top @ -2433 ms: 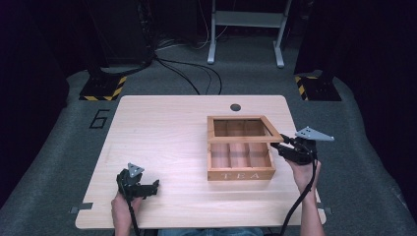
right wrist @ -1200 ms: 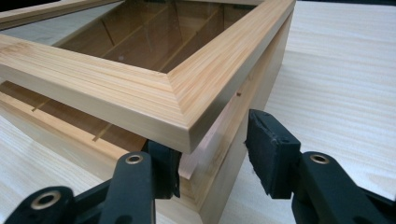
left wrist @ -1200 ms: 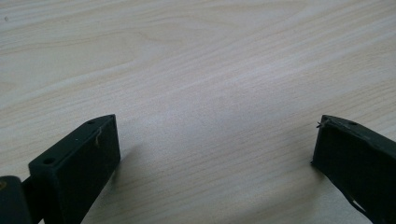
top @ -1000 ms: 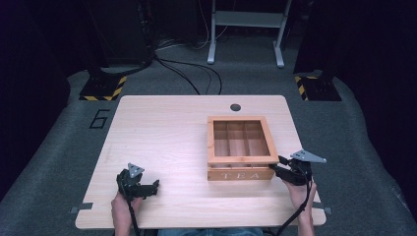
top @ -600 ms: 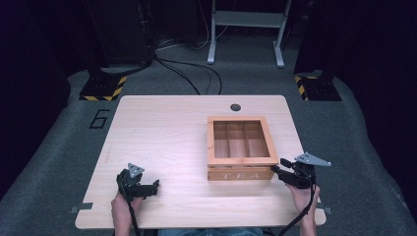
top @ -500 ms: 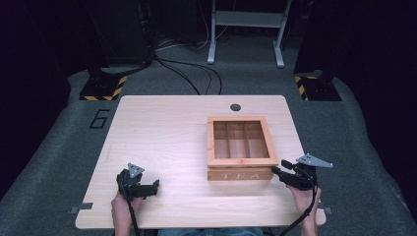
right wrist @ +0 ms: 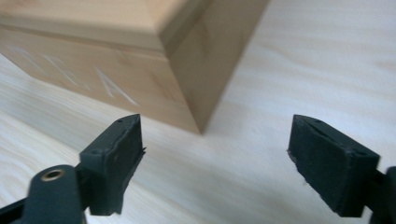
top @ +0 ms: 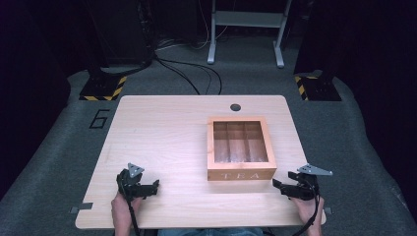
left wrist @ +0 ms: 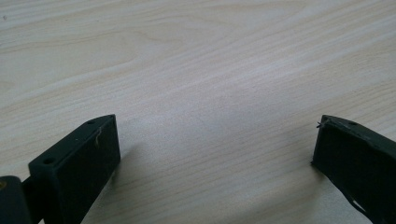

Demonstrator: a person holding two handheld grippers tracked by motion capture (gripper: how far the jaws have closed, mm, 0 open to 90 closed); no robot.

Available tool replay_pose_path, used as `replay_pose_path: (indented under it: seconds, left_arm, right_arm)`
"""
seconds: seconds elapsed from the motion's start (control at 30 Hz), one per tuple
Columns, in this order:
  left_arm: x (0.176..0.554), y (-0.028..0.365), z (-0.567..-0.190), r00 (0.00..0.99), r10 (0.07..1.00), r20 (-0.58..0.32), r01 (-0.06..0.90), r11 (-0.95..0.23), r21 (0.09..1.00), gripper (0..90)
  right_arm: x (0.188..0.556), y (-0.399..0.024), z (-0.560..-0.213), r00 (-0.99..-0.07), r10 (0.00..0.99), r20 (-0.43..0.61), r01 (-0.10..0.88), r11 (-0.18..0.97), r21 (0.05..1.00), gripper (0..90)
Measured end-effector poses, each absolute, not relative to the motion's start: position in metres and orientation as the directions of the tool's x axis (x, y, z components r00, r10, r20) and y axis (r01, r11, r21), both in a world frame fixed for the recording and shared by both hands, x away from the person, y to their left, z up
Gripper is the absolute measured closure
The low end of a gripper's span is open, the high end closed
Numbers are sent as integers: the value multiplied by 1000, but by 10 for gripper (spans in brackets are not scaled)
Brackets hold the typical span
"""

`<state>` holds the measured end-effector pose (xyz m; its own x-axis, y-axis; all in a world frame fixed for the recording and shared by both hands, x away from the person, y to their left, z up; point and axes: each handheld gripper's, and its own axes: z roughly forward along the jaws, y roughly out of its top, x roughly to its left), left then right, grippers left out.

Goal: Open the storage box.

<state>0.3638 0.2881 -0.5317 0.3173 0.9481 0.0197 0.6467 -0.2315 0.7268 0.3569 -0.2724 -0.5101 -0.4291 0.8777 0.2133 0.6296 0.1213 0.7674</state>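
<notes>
In the right gripper view, the box (right wrist: 140,60) is cut off at the upper left, its lettering blurred. In the high view, what lies in its compartments cannot be told.

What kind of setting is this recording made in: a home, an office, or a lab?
Most likely a lab or recording studio: a lone wooden table on grey floor covering, hazard-striped stand bases, loose cables, dark surroundings, and a number 6 marked beside the table.

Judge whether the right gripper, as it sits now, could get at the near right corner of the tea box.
Probably yes: the right gripper sits beside the tea box, jaws open, with bare table between them and that corner.
</notes>
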Motion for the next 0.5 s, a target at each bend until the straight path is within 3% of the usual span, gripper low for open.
replay_pose_path:
  seconds: [0.27,0.5]
  left_arm:
    - [364,288,-532,318,948,17,647,-230,727,4]
    - [364,288,-532,317,948,16,647,-229,727,4]
  right_arm:
    - [352,-286,-526,-371,919,130,646,155,747,142]
    - [352,-286,-528,-385,919,81,628,197,753,118]
